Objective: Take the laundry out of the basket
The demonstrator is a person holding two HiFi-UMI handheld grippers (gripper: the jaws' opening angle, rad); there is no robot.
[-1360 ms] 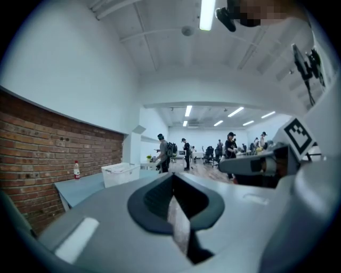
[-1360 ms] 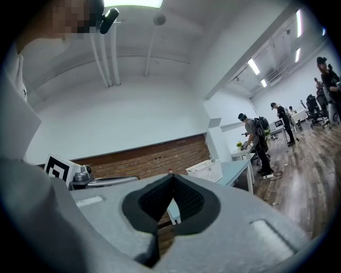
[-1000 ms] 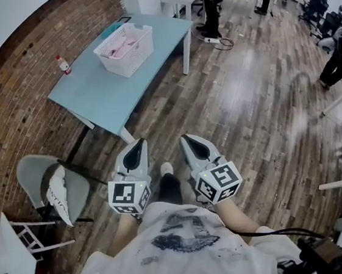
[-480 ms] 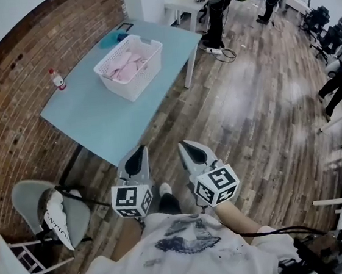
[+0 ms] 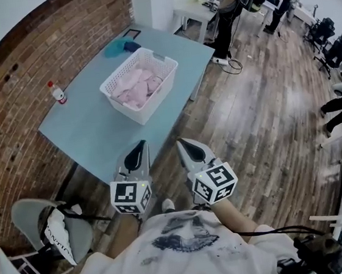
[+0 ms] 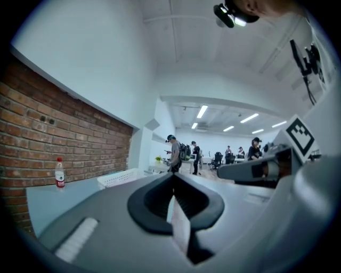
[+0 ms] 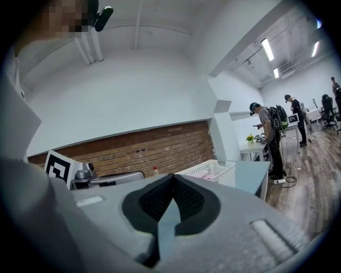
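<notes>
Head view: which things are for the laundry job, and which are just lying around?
For the job: white plastic slotted basket; pink crumpled laundry inside it; left tongs; right tongs.
Just lying about: small clear red-capped bottle; grey plastic chair.

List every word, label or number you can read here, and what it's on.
White cloth on the chair: dark lettering, too blurred to read.
Bottle: red label, too small to read.
Shirt: a print, no readable words.
Left gripper and right gripper: square markers only, no letters.
Nothing can be quoted.
</notes>
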